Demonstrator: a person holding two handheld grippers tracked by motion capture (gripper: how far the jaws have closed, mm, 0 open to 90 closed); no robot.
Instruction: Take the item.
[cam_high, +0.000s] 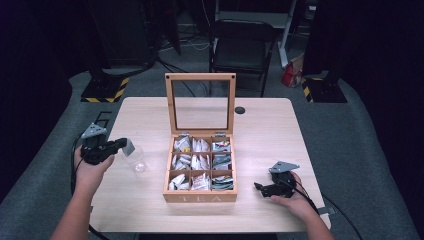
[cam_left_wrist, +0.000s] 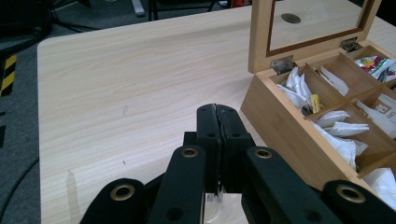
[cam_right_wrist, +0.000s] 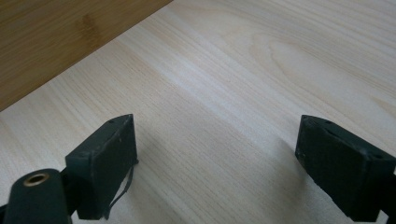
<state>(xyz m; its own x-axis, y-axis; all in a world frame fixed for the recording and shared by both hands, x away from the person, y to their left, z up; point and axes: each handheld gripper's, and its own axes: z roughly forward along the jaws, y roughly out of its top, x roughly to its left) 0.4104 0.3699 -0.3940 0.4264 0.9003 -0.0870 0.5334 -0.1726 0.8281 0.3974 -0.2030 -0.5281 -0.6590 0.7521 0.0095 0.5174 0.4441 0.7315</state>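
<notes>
A wooden tea box (cam_high: 200, 197) stands mid-table with its glass lid (cam_high: 200, 77) upright. Its compartments hold tea bags (cam_high: 200, 162). At the left my left gripper (cam_high: 127, 146) is shut, and a clear plastic cup (cam_high: 138, 162) hangs from its jaws just above the table. The left gripper view has the jaws (cam_left_wrist: 217, 112) pressed together, the cup's clear wall (cam_left_wrist: 212, 210) below them and the box (cam_left_wrist: 280, 121) to the right. My right gripper (cam_high: 260, 188) rests low on the table right of the box. Its jaws (cam_right_wrist: 215, 154) stand wide open with nothing between, the box's side (cam_right_wrist: 56, 37) just beyond.
The light wooden table (cam_high: 270, 140) has a round cable hole (cam_high: 240, 110) behind the box. A black folding chair (cam_high: 240, 50) stands beyond the far edge. Stands with yellow-black striped bases (cam_high: 105, 90) sit on the floor at both far corners.
</notes>
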